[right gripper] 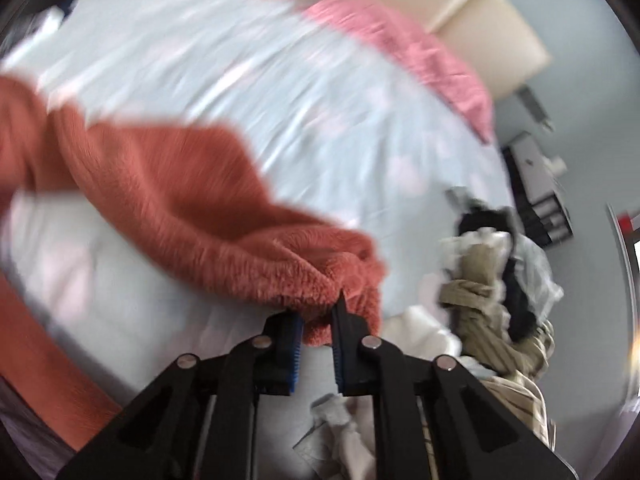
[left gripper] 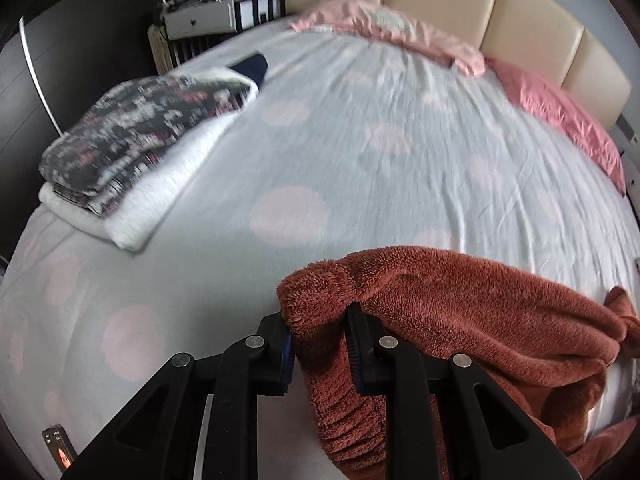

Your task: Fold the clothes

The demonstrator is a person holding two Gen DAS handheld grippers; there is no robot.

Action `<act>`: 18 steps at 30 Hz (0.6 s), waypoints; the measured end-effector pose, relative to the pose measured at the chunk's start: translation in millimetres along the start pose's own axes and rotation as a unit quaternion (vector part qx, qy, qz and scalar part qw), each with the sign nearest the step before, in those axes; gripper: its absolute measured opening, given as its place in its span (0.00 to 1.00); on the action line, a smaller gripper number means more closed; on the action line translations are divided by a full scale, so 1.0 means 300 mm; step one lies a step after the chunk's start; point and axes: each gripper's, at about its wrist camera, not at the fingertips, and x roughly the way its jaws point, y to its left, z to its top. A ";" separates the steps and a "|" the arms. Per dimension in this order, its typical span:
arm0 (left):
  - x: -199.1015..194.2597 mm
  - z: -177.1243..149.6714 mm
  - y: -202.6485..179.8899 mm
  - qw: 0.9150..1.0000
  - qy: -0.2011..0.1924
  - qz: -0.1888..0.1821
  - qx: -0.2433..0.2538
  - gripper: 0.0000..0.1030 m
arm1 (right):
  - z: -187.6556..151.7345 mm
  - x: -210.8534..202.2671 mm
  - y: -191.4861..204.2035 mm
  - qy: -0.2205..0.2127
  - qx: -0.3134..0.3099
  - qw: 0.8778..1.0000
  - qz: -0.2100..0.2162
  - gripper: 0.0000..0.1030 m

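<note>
Fleece pinched at both ends

Left gripper point(left gripper: 320, 344) clamps one bunched edge of the rust fleece point(left gripper: 460, 308); right gripper point(right gripper: 318, 328) pinches another edge. Between them it sags onto the bed point(left gripper: 320, 140). Thick pile could slip from the right's shallow bite, dropping that corner toward the unfolded heap point(right gripper: 492, 292).

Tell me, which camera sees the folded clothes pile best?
The left wrist view: the folded pile lies whole on the bed, only slightly blurred. The right wrist view shows just a smeared scrap of it at the top left edge.

Fluffy rust fleece garment point(left gripper: 460, 304) (deep pile) on smooth cotton-like bedsheet point(left gripper: 320, 140).
</note>
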 end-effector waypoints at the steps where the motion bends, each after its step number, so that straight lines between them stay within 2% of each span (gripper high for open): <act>1: -0.026 -0.001 0.005 1.000 -0.013 -0.002 -0.005 0.22 | 0.012 -0.040 -0.029 -0.011 0.020 1.000 -0.003 0.10; 6: -0.163 -0.004 0.058 0.995 -0.095 0.000 -0.042 0.21 | 0.081 -0.228 -0.107 -0.045 0.060 0.997 0.003 0.10; 9: -0.196 0.002 0.119 0.990 -0.119 0.011 -0.075 0.21 | 0.118 -0.295 -0.137 -0.052 0.079 0.995 0.010 0.10; 12: -0.164 0.012 0.180 0.988 -0.105 0.027 -0.106 0.21 | 0.153 -0.212 -0.148 -0.012 0.093 0.996 -0.008 0.10; 14: -0.127 0.014 0.205 0.988 -0.088 0.035 -0.121 0.21 | 0.172 -0.102 -0.146 0.025 0.103 0.994 -0.024 0.10; 18: -0.080 0.021 0.195 0.989 -0.073 0.052 -0.118 0.21 | 0.200 0.122 -0.147 0.063 0.130 0.988 -0.047 0.10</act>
